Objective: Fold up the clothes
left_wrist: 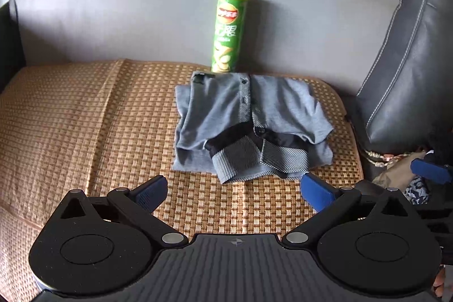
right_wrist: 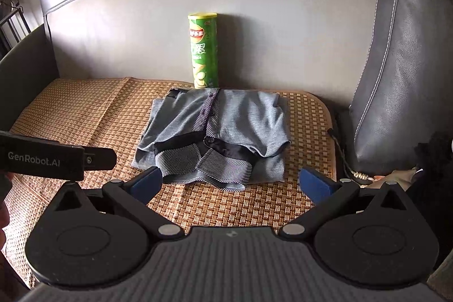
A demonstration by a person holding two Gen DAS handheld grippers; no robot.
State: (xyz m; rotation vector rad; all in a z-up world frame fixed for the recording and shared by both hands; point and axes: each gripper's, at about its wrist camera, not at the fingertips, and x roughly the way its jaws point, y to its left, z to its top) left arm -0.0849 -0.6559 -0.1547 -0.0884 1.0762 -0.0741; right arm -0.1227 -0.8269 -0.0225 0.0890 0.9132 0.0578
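The left gripper (left_wrist: 235, 188) is being held with its jaws spread wide and nothing between them, the blue pads (left_wrist: 317, 190) hovering above the woven mat (left_wrist: 85, 126) just short of the folded shirt (left_wrist: 249, 120). The right gripper (right_wrist: 230, 183) is likewise being held released and empty, its fingers flanking the near edge of the same shirt without contact being visible. In the right wrist view, the black body of the left gripper, marked GenRobot.AI, is being seen at the left edge, beside the shirt. The shirt, grey with a striped collar and black trim, is being displayed folded into a compact rectangle on the mat, collar toward the grippers. Directly behind it, a green chip can (left_wrist: 228, 33) is being kept upright against the sofa backrest (left_wrist: 127, 18), touching or nearly touching the shirt's far edge. To the right, a dark leather cushion (left_wrist: 407, 61) is being leaned against the sofa, well apart from the shirt.
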